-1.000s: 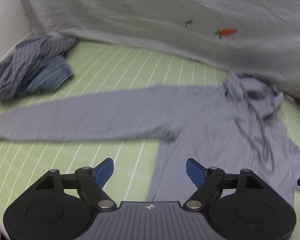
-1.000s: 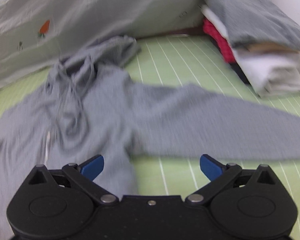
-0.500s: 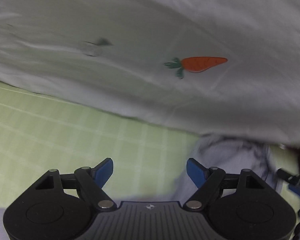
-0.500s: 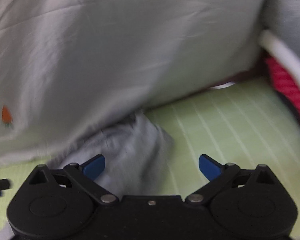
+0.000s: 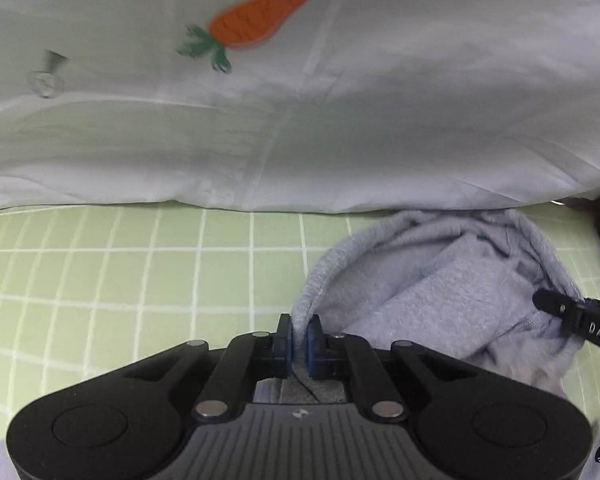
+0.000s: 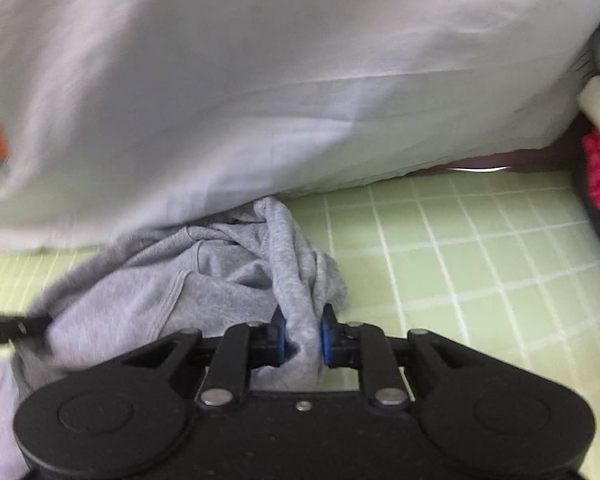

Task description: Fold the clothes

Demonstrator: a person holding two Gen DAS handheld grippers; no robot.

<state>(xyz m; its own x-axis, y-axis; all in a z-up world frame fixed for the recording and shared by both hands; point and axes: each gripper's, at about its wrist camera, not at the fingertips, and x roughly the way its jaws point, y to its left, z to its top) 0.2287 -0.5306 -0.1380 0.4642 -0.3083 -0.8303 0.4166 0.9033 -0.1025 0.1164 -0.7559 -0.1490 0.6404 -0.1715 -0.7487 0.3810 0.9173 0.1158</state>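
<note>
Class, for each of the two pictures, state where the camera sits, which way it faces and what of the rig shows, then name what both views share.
Left wrist: sits on the left tool, looking forward and down at the hood rim of the grey hoodie it pinches; the right tool enters at the right edge.
Right wrist: sits on the right tool, looking forward and down at the bunched hood fabric it clamps; the left tool's tip shows at the left edge.
Shared: the hoodie, the green checked sheet and the carrot-print duvet.
</note>
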